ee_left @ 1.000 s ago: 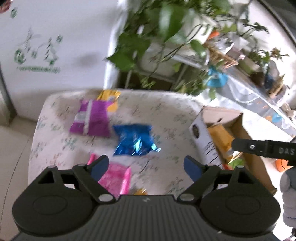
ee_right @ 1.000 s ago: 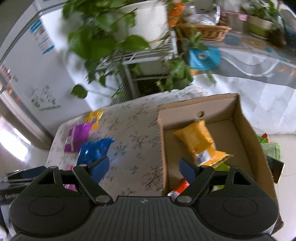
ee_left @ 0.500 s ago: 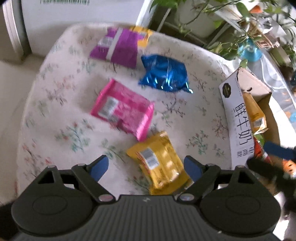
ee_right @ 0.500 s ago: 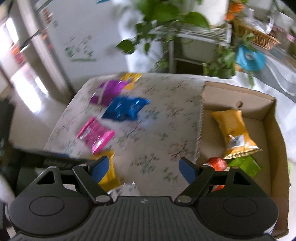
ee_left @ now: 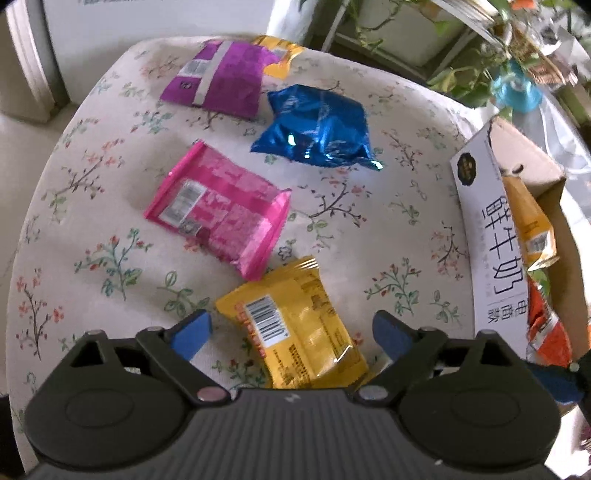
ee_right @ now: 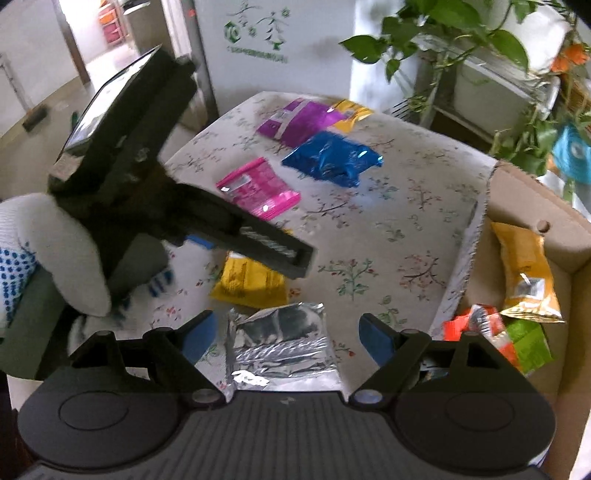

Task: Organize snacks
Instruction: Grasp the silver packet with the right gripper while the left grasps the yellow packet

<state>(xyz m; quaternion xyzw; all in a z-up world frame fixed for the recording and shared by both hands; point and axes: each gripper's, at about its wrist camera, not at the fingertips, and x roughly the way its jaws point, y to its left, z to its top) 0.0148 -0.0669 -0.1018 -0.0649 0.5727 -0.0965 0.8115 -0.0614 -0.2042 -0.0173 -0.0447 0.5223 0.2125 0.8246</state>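
My left gripper [ee_left: 291, 330] hangs just above the flowered table, its jaws opening around a yellow packet [ee_left: 306, 314] without touching it. Beyond that packet lie a pink packet [ee_left: 218, 218], a blue foil bag [ee_left: 317, 129] and a purple packet [ee_left: 221, 77]. My right gripper [ee_right: 288, 334] is open too, its jaws widening a little, with a silver foil packet [ee_right: 280, 343] lying flat between its fingers. In the right wrist view one of the left gripper's fingers [ee_right: 273, 251] reaches over the yellow packet [ee_right: 251, 284]. A gloved hand [ee_right: 66, 258] holds that tool.
A cardboard box [ee_right: 535, 206] stands against the table's right side and holds an orange packet [ee_right: 524, 266], a red one [ee_right: 476, 328] and a green one [ee_right: 528, 343]. Its white printed flap [ee_left: 480, 206] stands upright. Potted plants [ee_right: 480, 33] and a shelf rise behind the table.
Both grippers tipped down toward the table. The left sank over the yellow packet and its fingers spread. The right swung from the box to the silver packet at the table's near edge.
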